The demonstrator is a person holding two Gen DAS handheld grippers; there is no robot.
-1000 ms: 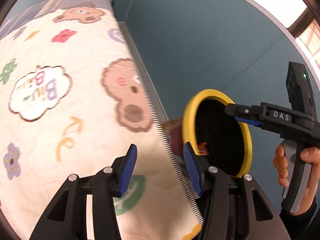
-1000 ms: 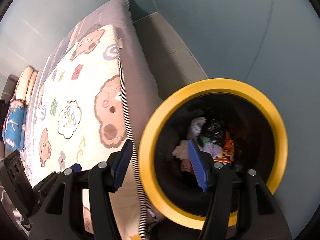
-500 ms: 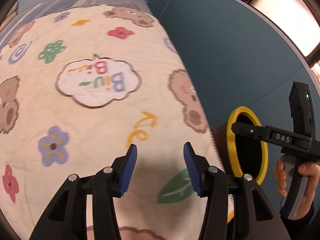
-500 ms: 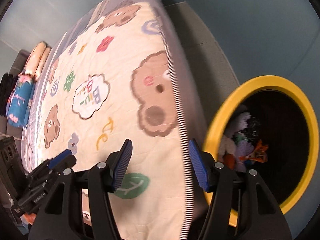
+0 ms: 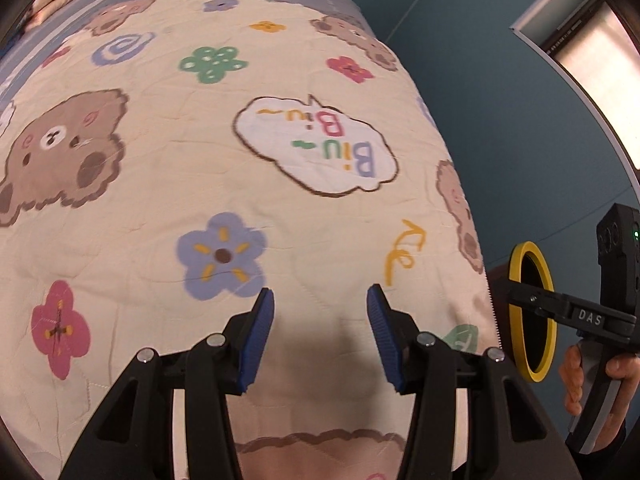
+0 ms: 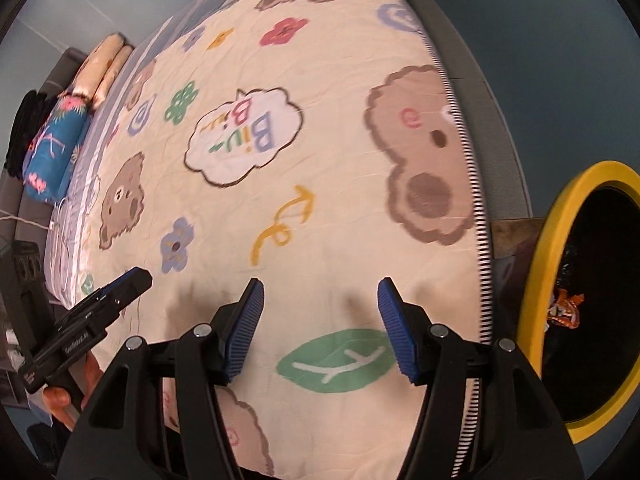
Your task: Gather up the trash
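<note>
A teal-walled bedroom holds a wide bed under a cream quilted bedspread (image 5: 280, 208) printed with brown bears, flowers and a "Biu Biu" cloud – it fills both views. At the head lie rolled cream pillows (image 6: 106, 66) and a blue floral cushion (image 6: 54, 156); a bright window strip (image 5: 580, 20) shows at upper right of the left view. Beside the bed's striped edge stands the black waste bin with a thick yellow rim (image 6: 536, 288), already holding an orange wrapper (image 6: 564, 310).

The left gripper (image 5: 320, 312) hovers over the quilt, jaws wide apart, nothing between them. The right gripper (image 6: 320, 308) hangs likewise – spread and empty – nearer the bin.

No loose trash shows on the quilt, so collection looks close to done, or the next piece lies out of view. The risks, I judge: the blue pads snagging the soft quilt if a grasp goes low, or the right tool knocking the bin just beside it.
</note>
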